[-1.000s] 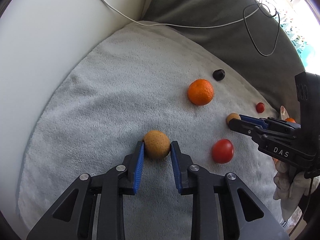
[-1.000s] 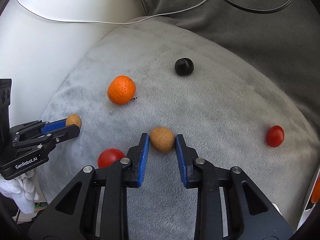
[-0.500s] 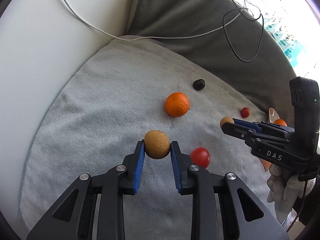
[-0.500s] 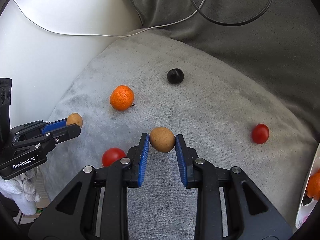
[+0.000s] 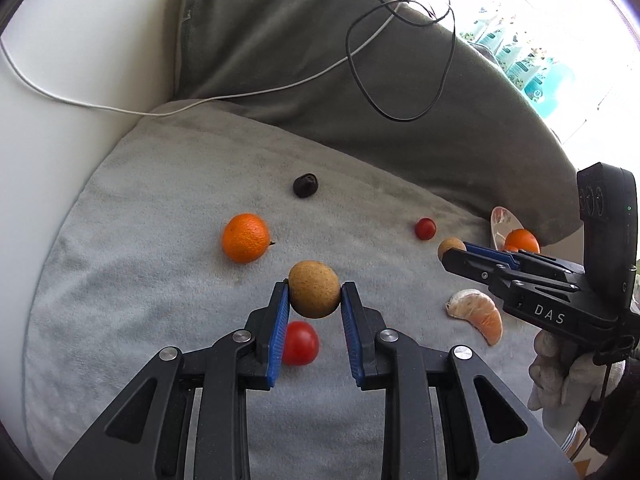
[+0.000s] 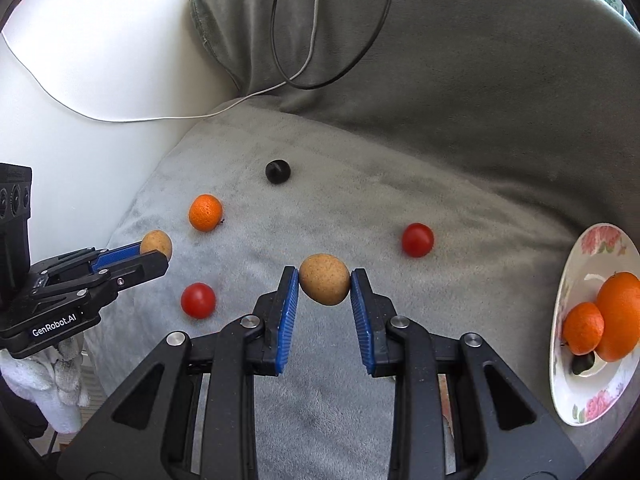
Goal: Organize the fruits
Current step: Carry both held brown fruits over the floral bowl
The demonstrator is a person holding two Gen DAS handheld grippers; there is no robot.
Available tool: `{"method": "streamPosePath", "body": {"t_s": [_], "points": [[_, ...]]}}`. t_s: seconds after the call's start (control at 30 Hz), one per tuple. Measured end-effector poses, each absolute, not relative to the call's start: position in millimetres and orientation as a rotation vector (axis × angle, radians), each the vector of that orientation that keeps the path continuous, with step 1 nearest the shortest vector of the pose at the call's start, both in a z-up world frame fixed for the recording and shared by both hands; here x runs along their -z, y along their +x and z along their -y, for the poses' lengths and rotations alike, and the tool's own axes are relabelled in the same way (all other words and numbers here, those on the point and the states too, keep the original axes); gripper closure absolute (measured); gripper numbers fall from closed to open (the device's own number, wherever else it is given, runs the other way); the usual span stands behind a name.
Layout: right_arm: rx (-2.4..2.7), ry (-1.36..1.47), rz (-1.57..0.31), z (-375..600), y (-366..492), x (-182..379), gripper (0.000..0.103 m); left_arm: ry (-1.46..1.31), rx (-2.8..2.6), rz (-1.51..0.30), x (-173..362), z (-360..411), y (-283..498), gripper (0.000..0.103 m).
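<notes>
Left wrist view: the left gripper point(image 5: 314, 300) has its blue-padded fingers point(image 5: 280, 320) pressed on either side of a round tan-brown speckled fruit point(image 5: 314, 289), held clear above the pale grey plush blanket point(image 5: 140, 280). Below it on the blanket lies a glossy red tomato point(image 5: 301, 343), with a whole orange mandarin point(image 5: 245, 237) to the left, a small dark, near-black fruit point(image 5: 305, 185) farther back, a smaller red tomato point(image 5: 425, 228) to the right, and a peeled mandarin segment point(image 5: 478, 315) near the right edge.

From the right wrist view, the right gripper point(image 6: 324, 290) likewise clamps a second tan-brown speckled fruit point(image 6: 324, 284) between its fingers point(image 6: 289, 312), raised over the blanket. At the right edge sits a white floral-patterned plate point(image 6: 596, 404), holding two oranges point(image 6: 600, 320) touching one another and a small dark item in front of them. A thin white cable point(image 6: 120, 118) and a black cable point(image 6: 360, 52) trail over the grey-green cushion point(image 6: 480, 100) behind.
</notes>
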State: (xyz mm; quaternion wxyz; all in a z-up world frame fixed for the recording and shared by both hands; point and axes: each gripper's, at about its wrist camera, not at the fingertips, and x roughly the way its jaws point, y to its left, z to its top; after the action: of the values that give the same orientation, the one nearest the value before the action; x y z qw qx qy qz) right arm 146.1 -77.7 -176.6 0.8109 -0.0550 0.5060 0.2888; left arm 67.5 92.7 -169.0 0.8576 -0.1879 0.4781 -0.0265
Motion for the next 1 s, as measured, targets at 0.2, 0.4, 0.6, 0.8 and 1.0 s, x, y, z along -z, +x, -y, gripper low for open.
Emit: {"method": "streamPosePath", "body": {"t_s": [0.2, 0.4, 0.6, 0.8, 1.0], "points": [[-0.552, -0.070, -1.064, 116, 147, 165, 0.075, -0.370, 0.131, -0.999, 160, -63, 83, 0.078], [-0.481, -0.010, -1.048, 161, 147, 157, 0.075, -0.340, 0.202, -0.996, 152, -32, 100, 0.078], [-0.402, 0.029, -1.044, 205, 141, 158, 0.075, -0.309, 0.269, -0.994, 147, 3, 120, 0.078], [-0.322, 0.084, -1.041, 248, 135, 160, 0.075, -0.279, 0.339, -0.993, 143, 38, 139, 0.078], [-0.257, 0.118, -1.037, 282, 129, 161, 0.075, -0.246, 0.400, -0.998, 144, 70, 151, 0.078]]}}
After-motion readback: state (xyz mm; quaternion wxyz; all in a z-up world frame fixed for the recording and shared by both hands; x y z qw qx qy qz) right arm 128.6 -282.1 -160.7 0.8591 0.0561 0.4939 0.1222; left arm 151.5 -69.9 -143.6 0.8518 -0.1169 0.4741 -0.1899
